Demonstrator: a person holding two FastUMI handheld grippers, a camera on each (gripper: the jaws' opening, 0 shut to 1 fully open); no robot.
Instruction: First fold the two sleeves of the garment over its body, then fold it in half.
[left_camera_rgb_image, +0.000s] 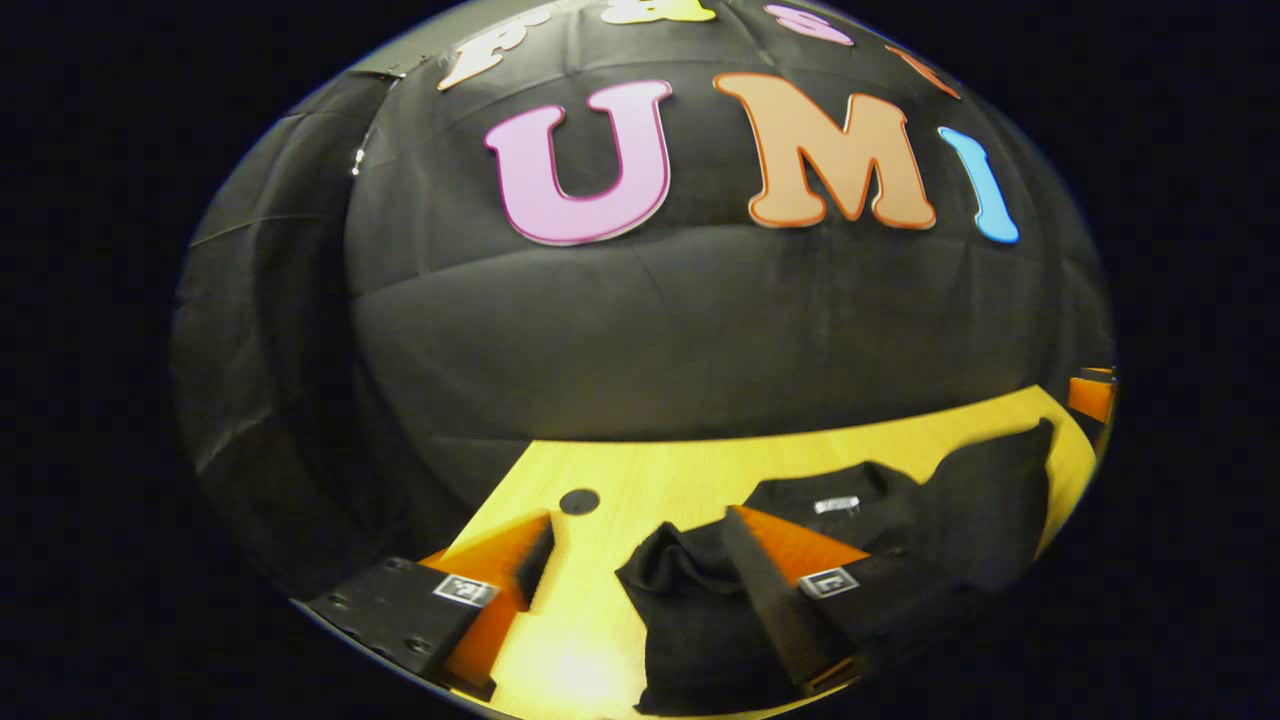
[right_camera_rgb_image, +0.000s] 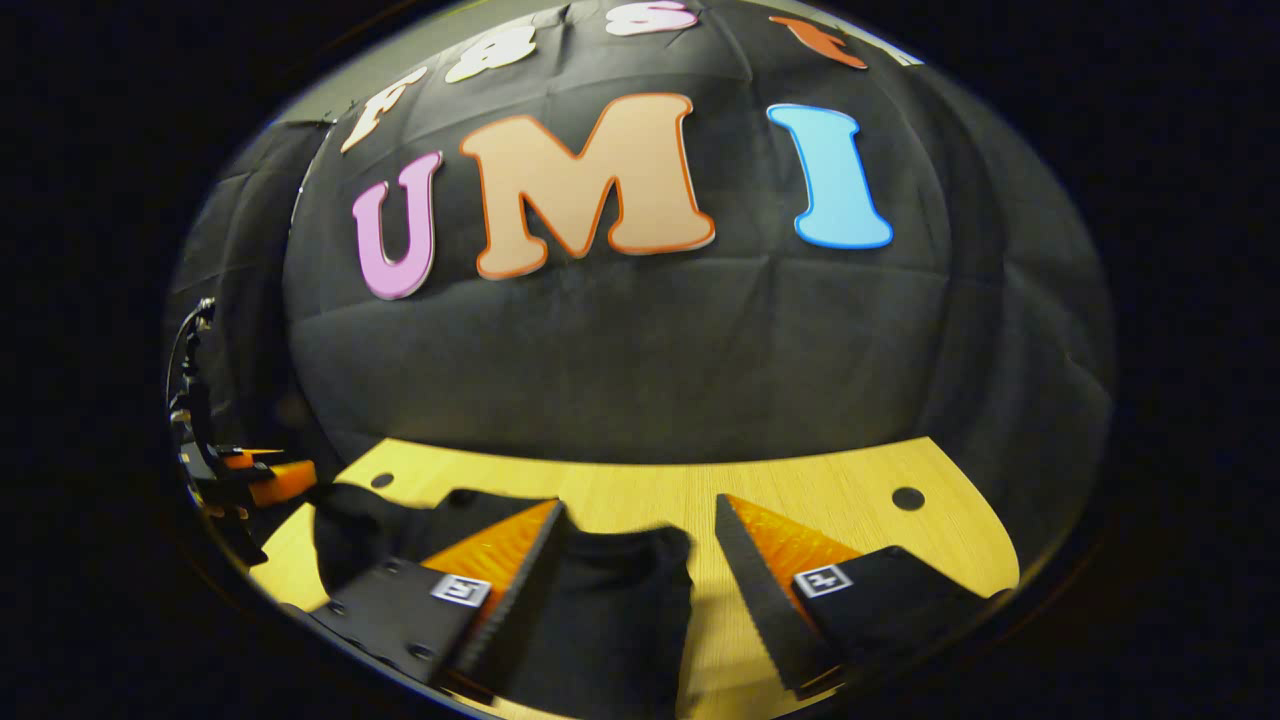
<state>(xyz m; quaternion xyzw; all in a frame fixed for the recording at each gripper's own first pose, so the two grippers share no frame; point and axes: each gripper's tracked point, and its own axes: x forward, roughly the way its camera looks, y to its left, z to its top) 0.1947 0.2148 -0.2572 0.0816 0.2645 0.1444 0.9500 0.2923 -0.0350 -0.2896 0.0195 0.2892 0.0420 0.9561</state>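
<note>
In the left gripper view, the left tongs (left_camera_rgb_image: 640, 555) hang wide open above a pale wooden worktop (left_camera_rgb_image: 660, 475), gripping nothing. A black garment (left_camera_rgb_image: 900, 520) lies crumpled on the worktop, below and to the right of the gap between the fingers, its neck label (left_camera_rgb_image: 836, 504) facing up near the far edge. The right finger crosses in front of the cloth; whether it touches cannot be told. The garment's bunched near-left edge (left_camera_rgb_image: 660, 570) sits just inside the open gap, while the bulk spreads away to the right. At the far right rim, the tip of the other gripper (left_camera_rgb_image: 1092, 395) peeks in.

In the right gripper view, the right tongs (right_camera_rgb_image: 640, 545) are likewise spread apart and empty. Here the same black garment lies low and to the left, its rumpled right edge (right_camera_rgb_image: 650, 560) reaching into the gap, its body running leftward behind the left finger. At the far left, the left tongs appear beside the cloth. A round hole (right_camera_rgb_image: 908, 497) marks bare worktop to the right.

The garment thus lies between the two tongs, its long axis seemingly running left to right. Each sleeve looks nearer its own-side tongs; neither sleeve appears folded yet, and their outlines stay hard to read in the dark cloth.
</note>
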